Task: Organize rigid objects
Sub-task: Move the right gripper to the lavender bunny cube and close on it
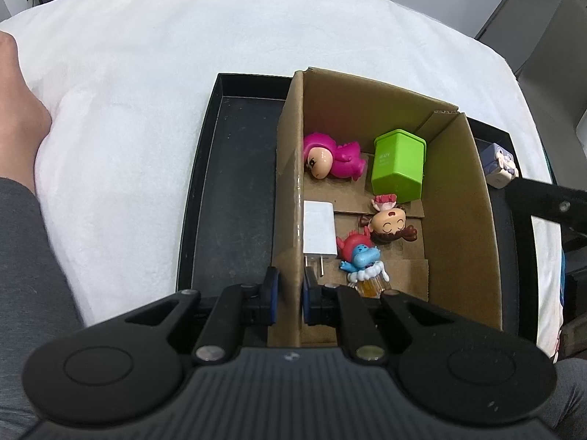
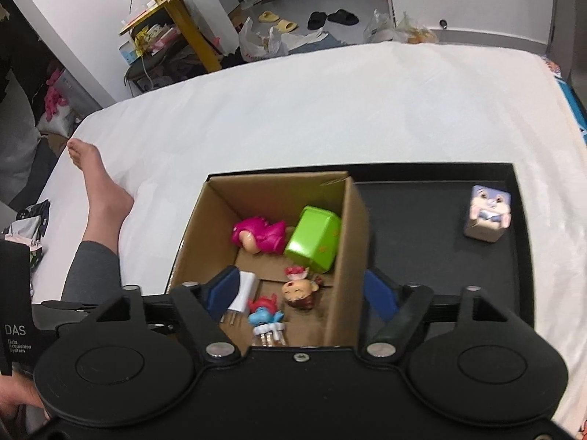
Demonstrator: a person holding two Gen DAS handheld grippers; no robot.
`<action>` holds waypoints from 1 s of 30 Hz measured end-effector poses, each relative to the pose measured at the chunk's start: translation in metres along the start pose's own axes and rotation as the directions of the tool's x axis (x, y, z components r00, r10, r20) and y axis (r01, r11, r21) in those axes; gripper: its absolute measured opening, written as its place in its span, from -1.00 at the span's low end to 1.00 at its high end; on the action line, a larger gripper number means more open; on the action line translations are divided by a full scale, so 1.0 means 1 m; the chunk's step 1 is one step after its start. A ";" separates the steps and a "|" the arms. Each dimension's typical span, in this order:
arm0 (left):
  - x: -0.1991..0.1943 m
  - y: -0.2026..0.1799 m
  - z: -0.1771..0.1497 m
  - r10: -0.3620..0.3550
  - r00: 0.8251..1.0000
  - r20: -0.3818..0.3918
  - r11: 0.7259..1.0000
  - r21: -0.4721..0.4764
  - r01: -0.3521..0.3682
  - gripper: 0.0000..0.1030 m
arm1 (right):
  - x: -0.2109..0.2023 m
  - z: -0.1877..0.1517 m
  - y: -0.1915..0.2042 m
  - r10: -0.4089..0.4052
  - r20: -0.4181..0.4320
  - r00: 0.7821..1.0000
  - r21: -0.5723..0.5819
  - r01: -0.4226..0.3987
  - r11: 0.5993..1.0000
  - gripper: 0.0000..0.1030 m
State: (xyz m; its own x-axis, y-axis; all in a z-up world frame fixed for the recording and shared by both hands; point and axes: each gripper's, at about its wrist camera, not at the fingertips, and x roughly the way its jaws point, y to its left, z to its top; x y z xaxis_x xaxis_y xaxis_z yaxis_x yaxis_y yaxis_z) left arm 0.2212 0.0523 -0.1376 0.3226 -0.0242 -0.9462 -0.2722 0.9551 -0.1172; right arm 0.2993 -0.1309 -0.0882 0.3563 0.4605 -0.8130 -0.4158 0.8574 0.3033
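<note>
A cardboard box [image 1: 458,190] [image 2: 352,242] stands in a black tray [image 1: 234,190] [image 2: 422,227] on a white bed. Inside lie a pink figure [image 1: 337,157] [image 2: 264,234], a green container [image 1: 398,168] [image 2: 313,242], a white charger [image 1: 318,229] [image 2: 244,289], a brown-haired doll head [image 1: 389,223] [image 2: 299,291] and a blue figure [image 1: 363,256] [image 2: 262,315]. A rabbit-print cube [image 1: 500,163] [image 2: 486,216] sits on the tray to the right of the box. My left gripper [image 1: 290,293] is shut on the box's left wall. My right gripper [image 2: 301,293] hangs open above the box's right wall, holding nothing.
A person's bare foot and grey-clad leg [image 2: 99,220] rest on the bed left of the tray. Beyond the far edge of the bed are a yellow table [image 2: 176,7], bags and slippers on the floor.
</note>
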 end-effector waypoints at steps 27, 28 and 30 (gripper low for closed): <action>-0.008 -0.007 0.005 0.038 0.999 0.006 0.999 0.022 -0.038 -0.81 | 0.002 0.021 -0.109 -0.074 0.059 0.996 0.201 0.060 0.978 0.69; -0.008 -0.007 0.005 0.038 0.999 0.007 0.999 0.023 -0.038 -0.81 | 0.004 0.021 -0.115 -0.074 0.059 0.995 0.212 0.060 0.975 0.69; -0.008 -0.008 0.005 0.041 0.999 0.011 0.999 0.022 -0.041 -0.82 | 0.008 0.023 -0.121 -0.077 0.059 0.995 0.223 0.062 0.973 0.67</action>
State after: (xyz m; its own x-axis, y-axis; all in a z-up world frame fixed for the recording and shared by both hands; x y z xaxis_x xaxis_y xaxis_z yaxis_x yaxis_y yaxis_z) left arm 0.2249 0.0465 -0.1272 0.3212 0.0181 -0.9469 -0.2650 0.9616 -0.0715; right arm 0.3714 -0.2256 -0.1202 0.4357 0.4060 -0.8033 -0.1962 0.9139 0.3555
